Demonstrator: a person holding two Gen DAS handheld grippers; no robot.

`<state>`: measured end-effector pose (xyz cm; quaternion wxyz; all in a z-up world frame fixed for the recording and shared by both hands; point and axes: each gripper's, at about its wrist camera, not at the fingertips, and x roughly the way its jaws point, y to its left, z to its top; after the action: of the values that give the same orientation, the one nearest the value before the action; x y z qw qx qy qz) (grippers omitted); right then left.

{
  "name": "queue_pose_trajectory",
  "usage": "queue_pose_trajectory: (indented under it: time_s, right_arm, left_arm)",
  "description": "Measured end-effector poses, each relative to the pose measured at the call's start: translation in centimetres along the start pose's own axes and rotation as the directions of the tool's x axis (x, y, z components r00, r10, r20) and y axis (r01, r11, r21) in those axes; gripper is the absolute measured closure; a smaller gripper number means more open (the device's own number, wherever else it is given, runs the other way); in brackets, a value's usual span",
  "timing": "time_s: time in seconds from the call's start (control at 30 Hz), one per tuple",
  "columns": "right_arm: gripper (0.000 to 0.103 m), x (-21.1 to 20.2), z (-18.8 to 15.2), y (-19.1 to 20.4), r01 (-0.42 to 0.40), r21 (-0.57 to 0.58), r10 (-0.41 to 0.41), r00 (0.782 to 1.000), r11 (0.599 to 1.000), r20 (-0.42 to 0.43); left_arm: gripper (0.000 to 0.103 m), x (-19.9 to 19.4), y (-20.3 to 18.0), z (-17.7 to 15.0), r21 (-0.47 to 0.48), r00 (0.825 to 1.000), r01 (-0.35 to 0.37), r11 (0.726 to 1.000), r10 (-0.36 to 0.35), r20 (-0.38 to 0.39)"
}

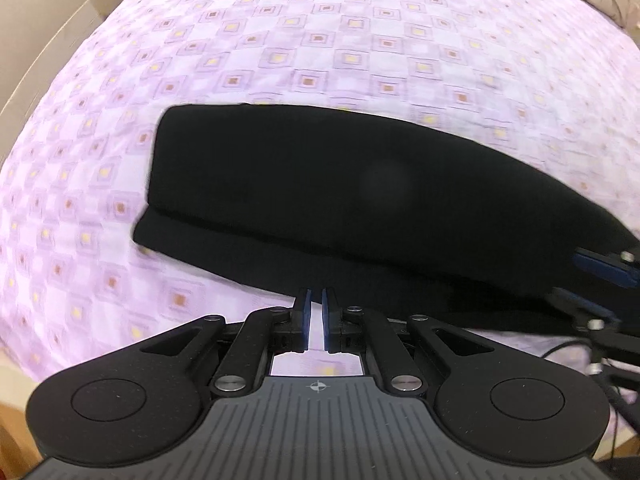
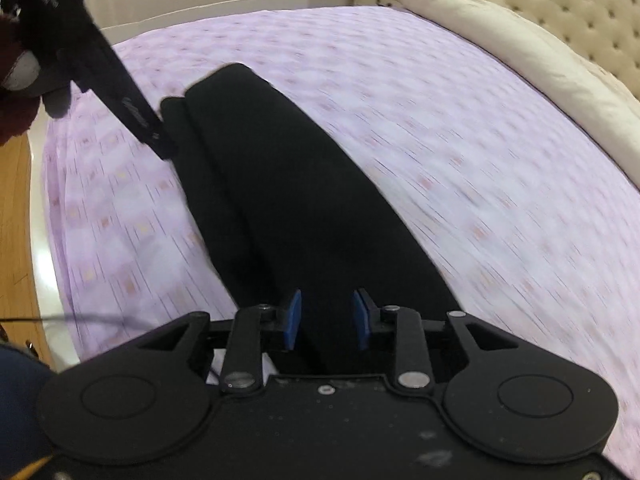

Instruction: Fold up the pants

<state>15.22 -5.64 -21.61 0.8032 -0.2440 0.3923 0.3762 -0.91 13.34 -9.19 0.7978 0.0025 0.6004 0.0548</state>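
Lilac checked bedding (image 1: 360, 40) covers the bed beneath me, and the black pants (image 1: 320, 184) lie on it as one long folded strip.

Nearest in my left wrist view, my left gripper (image 1: 315, 304) sits at the strip's long edge. Its blue pads (image 1: 307, 312) are almost together, with only a thin slit between them showing pale sheet. Whether they pinch the edge of the pants, I cannot tell; the tips only reach the dark cloth's border. Beyond them the strip's upper layer stops short of the lower one, leaving a stepped edge at the end on the view's left side. At the pants' other end, my right gripper (image 1: 600, 272) shows at the frame edge.

In my right wrist view, my right gripper (image 2: 326, 312) is spread wide, pads (image 2: 294, 320) well apart, straddling the pants (image 2: 300, 208) near one end; black cloth fills the gap, but neither pad visibly presses it. The strip runs away from me, with a lengthwise fold line. Near its far end, my left gripper (image 2: 156, 136) touches its side. Further off, a cream duvet (image 2: 500, 52) lies bunched against a tufted headboard (image 2: 580, 20).
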Motion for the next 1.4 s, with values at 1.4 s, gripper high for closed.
queue_pose_trajectory:
  time_s: [1.4]
  right_arm:
    - [0.085,5.5,3.0,4.3,-0.026,0.522,0.110,0.985,0.852,-0.131]
  left_arm:
    - [0.093,7.9,6.3,7.8,0.191,0.990,0.136,0.972,-0.125,-0.070]
